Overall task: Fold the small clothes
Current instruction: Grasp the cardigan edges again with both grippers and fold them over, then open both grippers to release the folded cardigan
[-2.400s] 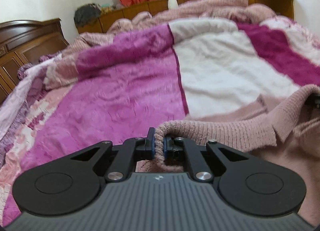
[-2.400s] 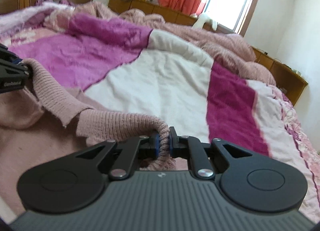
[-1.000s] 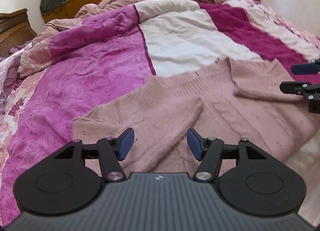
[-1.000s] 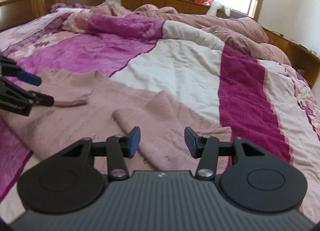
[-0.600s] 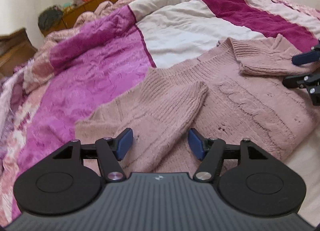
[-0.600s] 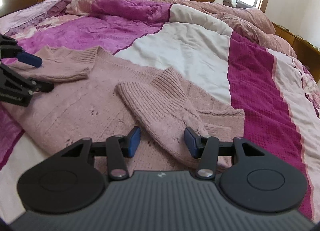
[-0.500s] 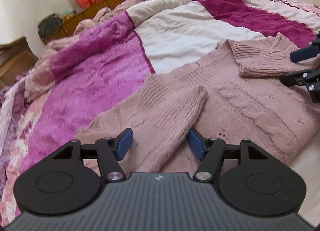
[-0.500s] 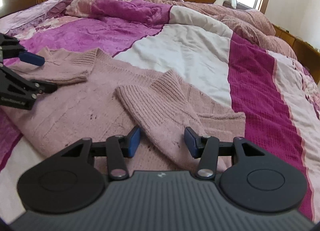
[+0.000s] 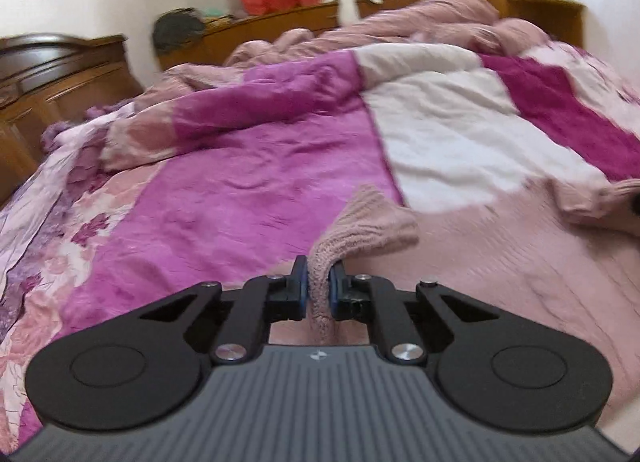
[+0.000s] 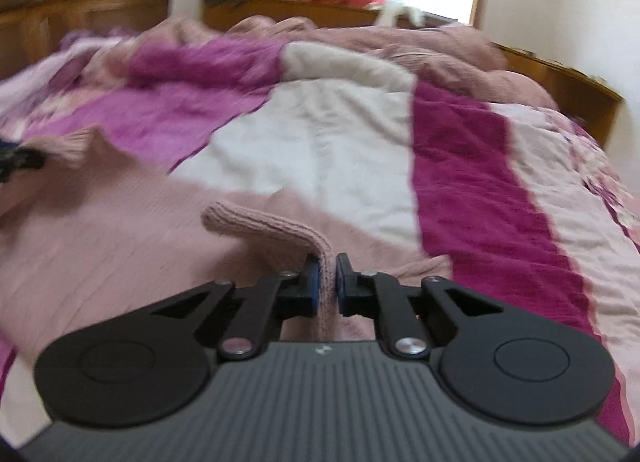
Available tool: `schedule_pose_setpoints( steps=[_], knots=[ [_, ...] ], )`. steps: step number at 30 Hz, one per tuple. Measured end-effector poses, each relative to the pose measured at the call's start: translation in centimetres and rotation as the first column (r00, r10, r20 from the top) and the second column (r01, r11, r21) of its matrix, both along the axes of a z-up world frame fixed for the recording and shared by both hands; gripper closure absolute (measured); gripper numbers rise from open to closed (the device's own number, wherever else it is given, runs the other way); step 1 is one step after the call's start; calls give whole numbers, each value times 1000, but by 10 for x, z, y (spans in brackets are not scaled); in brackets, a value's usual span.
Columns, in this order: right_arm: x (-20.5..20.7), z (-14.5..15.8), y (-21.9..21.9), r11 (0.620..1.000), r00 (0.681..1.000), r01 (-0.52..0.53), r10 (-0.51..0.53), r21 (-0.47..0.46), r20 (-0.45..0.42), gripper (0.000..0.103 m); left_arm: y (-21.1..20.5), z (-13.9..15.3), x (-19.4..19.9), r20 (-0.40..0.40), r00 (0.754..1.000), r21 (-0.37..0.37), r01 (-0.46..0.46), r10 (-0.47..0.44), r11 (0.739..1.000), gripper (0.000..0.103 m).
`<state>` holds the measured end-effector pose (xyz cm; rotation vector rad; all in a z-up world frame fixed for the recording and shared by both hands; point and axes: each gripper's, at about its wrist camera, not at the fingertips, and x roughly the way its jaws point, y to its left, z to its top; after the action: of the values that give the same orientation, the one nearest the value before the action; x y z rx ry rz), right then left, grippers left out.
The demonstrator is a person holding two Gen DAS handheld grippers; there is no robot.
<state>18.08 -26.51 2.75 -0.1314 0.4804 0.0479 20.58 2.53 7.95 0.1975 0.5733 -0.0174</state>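
Knitted pink sweater (image 9: 500,262) lies spread on the bed's quilt (image 9: 240,189), ahead of both sets of jaws. Half a second earlier both sets stand wide apart over the folded-in sleeves; now both are clamped. The left gripper (image 9: 318,286) has its jaws pressed on a raised ridge of ribbed knit, which humps up just beyond them. The right gripper (image 10: 328,282) has its jaws pressed on a thin upright fold, with a rolled sleeve edge (image 10: 256,221) trailing off to their left. Judgement: the grasp step is complete on both sides, and the next fold can begin.
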Motion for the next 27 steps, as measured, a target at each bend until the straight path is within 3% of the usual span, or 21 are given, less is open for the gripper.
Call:
schedule_pose_setpoints(
  steps=[4,7,9,11,14,17,21,23,24,27],
  knots=[
    [17,-4,-24,988,989,148,-148,51,1,90,30,-9,25,-53,995,-66,-93,90,993,90],
    [28,-14,-43,968,972,235,-232,86,-35,89,48,-24,37,-107,983,-75,-160,152,984,89],
    [31,-22,-53,959,964,264,-260,99,-54,89,56,-32,39,-125,980,-78,-166,156,983,81],
    [28,-26,-63,944,953,303,-299,131,-54,89,57,-35,36,-111,981,-55,-165,158,985,65],
    [20,-27,-74,916,935,355,-347,188,-72,88,58,-33,30,-95,982,-37,-168,164,985,55],
    [10,-20,-80,913,943,331,-327,239,-56,88,60,-22,19,-88,988,-77,-134,127,988,55],
    [-3,-7,-71,944,973,226,-233,239,0,88,55,-5,2,-54,996,-155,-75,67,985,55],
    [-6,-5,-63,959,984,171,-178,225,12,68,52,-1,0,-61,998,-207,-40,28,978,55],
    [-7,-5,-58,964,987,154,-161,219,16,51,49,-1,0,-67,998,-218,-24,9,976,55],
    [-11,-9,-48,970,994,105,-108,219,6,49,40,-8,4,-87,996,-211,-4,-15,977,57]
  ],
)
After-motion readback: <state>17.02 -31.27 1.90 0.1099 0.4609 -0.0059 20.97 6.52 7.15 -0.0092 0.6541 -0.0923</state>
